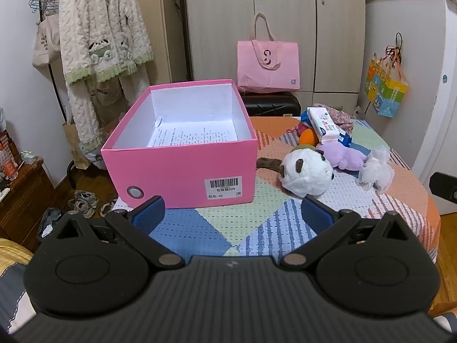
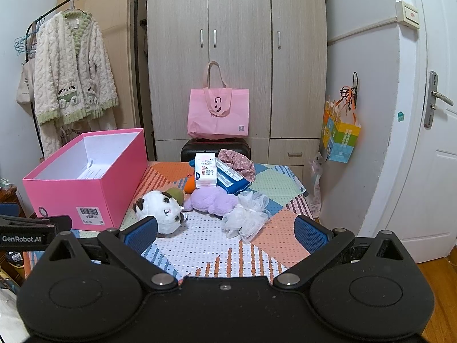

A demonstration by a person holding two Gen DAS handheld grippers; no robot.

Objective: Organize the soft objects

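Toys and other soft things lie in a loose heap on the patchwork table (image 2: 274,188), to the right of the box (image 2: 97,191).

Going left to right in the right wrist view: the left gripper's black body (image 2: 31,228) pokes in at the left edge. Next stands the pink box, open-topped, with a printed sheet (image 1: 188,137) on its floor and a barcode label on its near wall. Just right of the box lies the white panda plush (image 2: 162,208), a green ball (image 2: 175,194) touching its back. Behind that is an orange toy (image 2: 189,184), mostly hidden. The purple plush (image 2: 211,200) lies beside the panda, and the white mesh puff (image 2: 245,217) touches the purple plush's right end. Behind these, a white tissue pack (image 2: 205,171) leans on a blue pack (image 2: 231,180), with a floral cloth (image 2: 240,160) at the back.

The left gripper (image 1: 240,214) hovers over the table's near edge, in front of the box, fingers spread wide and holding nothing. The right gripper (image 2: 225,231) hovers before the heap, likewise spread and empty, its left pad (image 2: 141,234) just in front of the panda.
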